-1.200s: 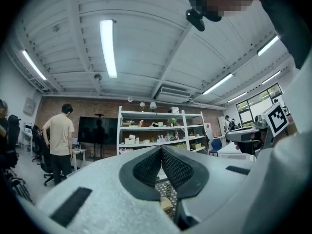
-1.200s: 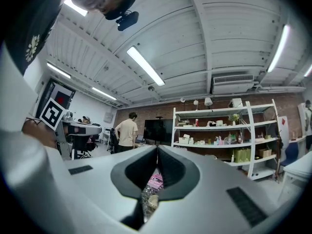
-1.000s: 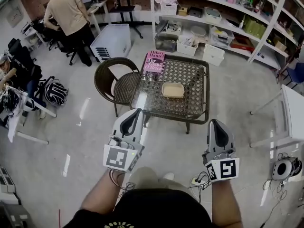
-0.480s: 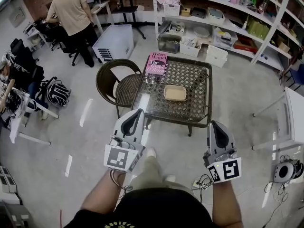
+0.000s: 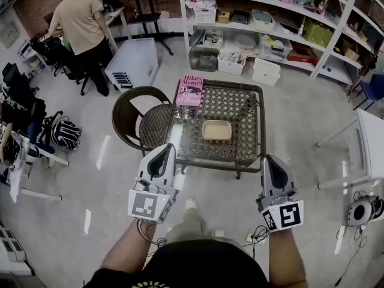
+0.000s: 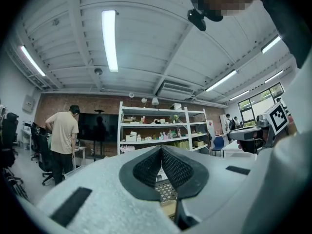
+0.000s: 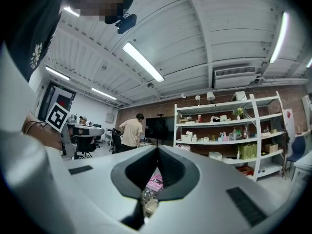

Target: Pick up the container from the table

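Observation:
A shallow beige container (image 5: 216, 130) sits near the middle of a glass-topped wicker table (image 5: 248, 133). A sliver of it shows through the jaws in the left gripper view (image 6: 167, 208). Both grippers hover short of the table's near edge, well back from the container. My left gripper (image 5: 168, 148) is shut with nothing in it; its tip is over the table's near left corner. My right gripper (image 5: 268, 159) is also shut and empty, off the near right corner. In each gripper view the jaws meet at their tips.
A pink book (image 5: 191, 90) and small glass items (image 5: 183, 112) lie on the table's far left. A wicker chair (image 5: 141, 116) stands left of it. Shelves (image 5: 270, 17) with bins line the back. A person (image 5: 81, 23) stands far left. A white desk (image 5: 371, 143) is at right.
The view has shifted and the table sits a little lower and left in the head view. Both grippers stay shut and have edged closer to the table's near edge.

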### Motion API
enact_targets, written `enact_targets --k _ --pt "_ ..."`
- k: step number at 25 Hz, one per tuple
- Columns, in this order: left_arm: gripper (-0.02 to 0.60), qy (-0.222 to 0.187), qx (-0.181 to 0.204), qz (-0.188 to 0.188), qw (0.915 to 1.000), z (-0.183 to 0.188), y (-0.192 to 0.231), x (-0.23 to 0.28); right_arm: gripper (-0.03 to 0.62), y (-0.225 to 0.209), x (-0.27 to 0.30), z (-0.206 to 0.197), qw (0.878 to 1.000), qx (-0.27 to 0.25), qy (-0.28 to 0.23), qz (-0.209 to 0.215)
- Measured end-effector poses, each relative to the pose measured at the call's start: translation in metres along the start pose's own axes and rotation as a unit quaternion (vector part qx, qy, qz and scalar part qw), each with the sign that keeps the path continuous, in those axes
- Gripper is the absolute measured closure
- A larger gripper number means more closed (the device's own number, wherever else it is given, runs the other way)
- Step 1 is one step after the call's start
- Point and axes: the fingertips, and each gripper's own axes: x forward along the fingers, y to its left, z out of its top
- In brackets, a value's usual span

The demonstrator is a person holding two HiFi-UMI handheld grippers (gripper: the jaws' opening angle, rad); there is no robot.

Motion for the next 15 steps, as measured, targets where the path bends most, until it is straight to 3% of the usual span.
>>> enact_targets --k 15 --pt "0.572 0.016 -0.015 -0.016 0.9996 -0.027 0.06 0.077 0.583 -0.021 0.085 -0.024 0.999 0.023 0.02 -0.02"
